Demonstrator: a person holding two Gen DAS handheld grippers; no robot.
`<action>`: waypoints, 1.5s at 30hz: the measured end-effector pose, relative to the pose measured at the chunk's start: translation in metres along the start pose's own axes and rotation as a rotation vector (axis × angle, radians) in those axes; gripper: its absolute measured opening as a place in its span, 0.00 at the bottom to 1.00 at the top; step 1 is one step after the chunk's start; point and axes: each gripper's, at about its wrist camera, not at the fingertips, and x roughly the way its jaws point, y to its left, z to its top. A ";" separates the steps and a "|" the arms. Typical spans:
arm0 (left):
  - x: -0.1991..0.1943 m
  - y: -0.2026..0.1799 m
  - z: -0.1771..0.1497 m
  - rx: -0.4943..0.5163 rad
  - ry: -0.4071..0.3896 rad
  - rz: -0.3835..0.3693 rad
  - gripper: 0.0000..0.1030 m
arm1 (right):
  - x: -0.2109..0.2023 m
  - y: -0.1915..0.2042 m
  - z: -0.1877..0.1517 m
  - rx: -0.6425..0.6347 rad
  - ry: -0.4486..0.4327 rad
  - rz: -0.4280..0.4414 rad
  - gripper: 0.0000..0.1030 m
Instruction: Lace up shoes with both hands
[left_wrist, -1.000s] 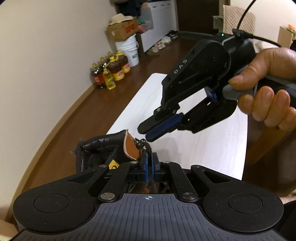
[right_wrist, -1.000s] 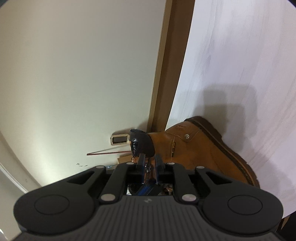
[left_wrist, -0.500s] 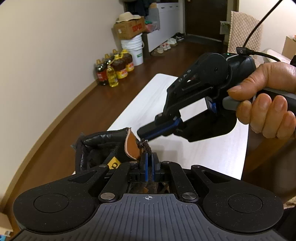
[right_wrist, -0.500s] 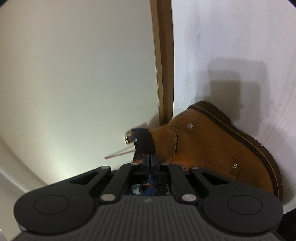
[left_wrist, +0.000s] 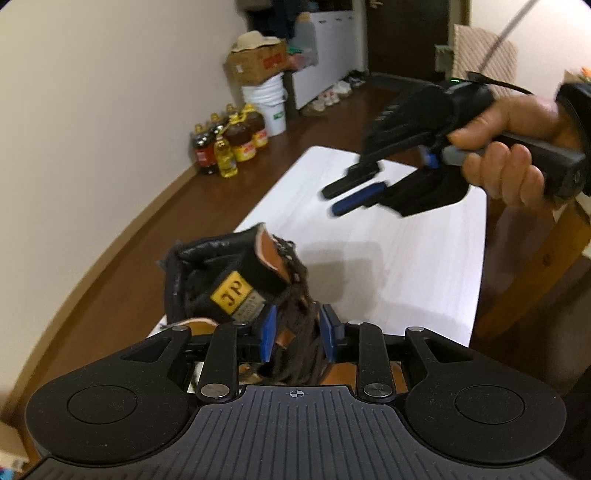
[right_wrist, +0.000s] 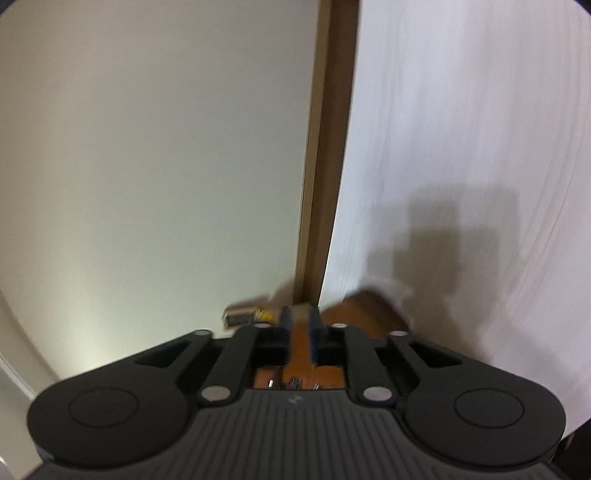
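Note:
A brown leather boot (left_wrist: 221, 291) with a black padded collar and a yellow tongue label stands at the near left corner of the white table (left_wrist: 406, 258). Its dark brown laces (left_wrist: 295, 314) run up between the blue pads of my left gripper (left_wrist: 297, 328). Those jaws are opening and the pads stand a little off the laces. My right gripper (left_wrist: 330, 203), held by a hand (left_wrist: 509, 147), hovers above the table to the boot's upper right, jaws opening with nothing between them. The blurred right wrist view shows my right gripper (right_wrist: 300, 321) over the boot (right_wrist: 369, 310).
Oil bottles (left_wrist: 229, 147), a white bucket (left_wrist: 267, 103) and a cardboard box (left_wrist: 255, 62) line the wall on the wooden floor. A wooden chair (left_wrist: 532, 266) stands at the table's right edge. A wall socket (right_wrist: 240, 317) sits low beside the table's edge.
My left jaws have parted from shut on the lace. My right gripper went from pinching shut at the boot's top to open, and pulled away up and to the right.

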 end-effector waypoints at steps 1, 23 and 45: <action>0.002 -0.004 0.000 0.024 0.006 0.008 0.28 | 0.004 -0.001 -0.002 0.011 0.010 0.003 0.15; 0.011 -0.023 0.004 0.244 0.021 0.206 0.04 | 0.081 -0.001 -0.027 0.134 0.098 0.073 0.18; 0.039 -0.008 0.026 0.344 0.008 0.242 0.04 | 0.090 -0.015 -0.027 0.284 0.120 0.096 0.16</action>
